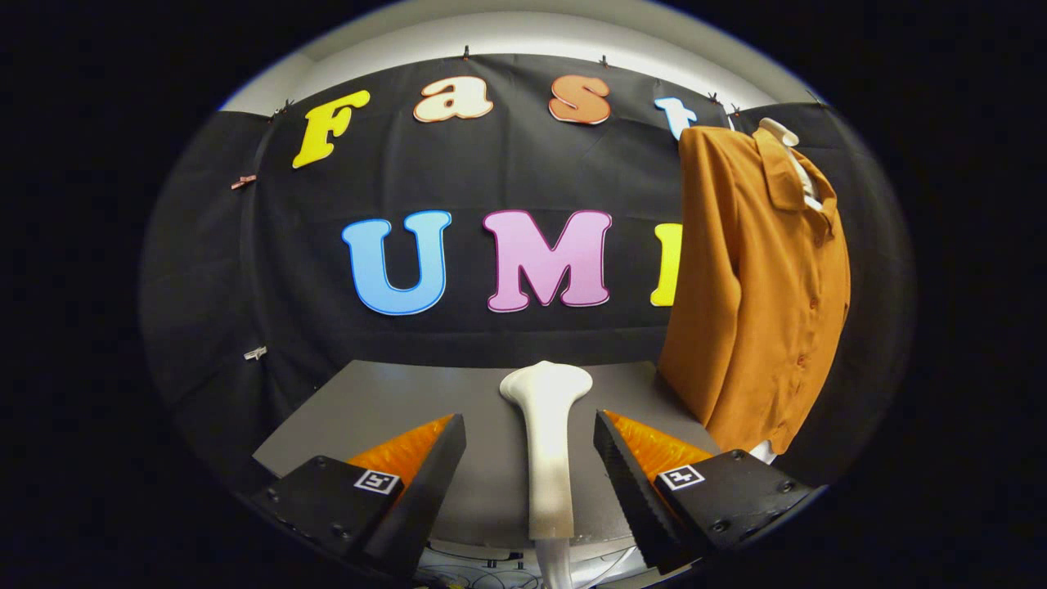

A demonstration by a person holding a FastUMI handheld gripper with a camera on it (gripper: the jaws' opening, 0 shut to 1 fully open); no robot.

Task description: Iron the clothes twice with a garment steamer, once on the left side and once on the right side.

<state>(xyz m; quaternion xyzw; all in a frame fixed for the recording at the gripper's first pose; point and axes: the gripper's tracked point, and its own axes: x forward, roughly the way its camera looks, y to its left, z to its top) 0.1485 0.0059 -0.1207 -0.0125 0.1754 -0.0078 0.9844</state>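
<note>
Between the two fingers of the gripper, on a grey surface, lies one white garment steamer, its long handle running back toward the camera and its wider head pointing away toward the booth wall. The jaws stand released: both fingers are spread wide, with a clear gap on either side of the steamer's handle, and neither one touches it. One square marker tag sits on top of each finger's base block, two tags in all.

Beyond the right finger, one orange-brown shirt hangs upright on a white hanger before the dark cloth wall. Its collar is at the top, a row of buttons runs down the front, and one sleeve hangs along the side nearer the steamer. The hem reaches down to the far right part of the surface; whether it touches the surface cannot be told. A small patch of white shows just below the hem.

Several small clips pin the cloth along its upper edge and its left side. Below the near edge of the surface, thin cables are visible beside the steamer's handle end.
</note>
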